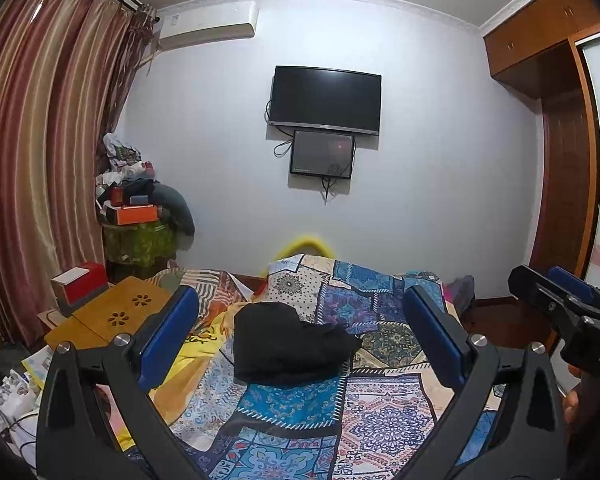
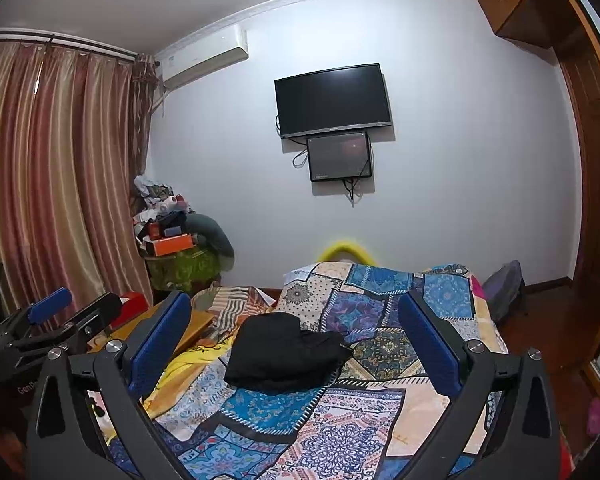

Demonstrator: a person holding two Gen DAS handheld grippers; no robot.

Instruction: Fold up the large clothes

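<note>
The black garment lies in a small bunched heap in the middle of the bed, at 12 o'clock from the left claw and right claw, both spread wide and empty, so any grab should pinch an edge, not the lump.

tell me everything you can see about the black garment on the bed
The black garment is a soft, matte, plain dark cloth, bunched into a rumpled heap, not spread flat or neatly folded. It lies mid-bed on the patchwork quilt, beside a yellow cloth. Nothing grips it: both grippers hang open, apart from it.
</note>
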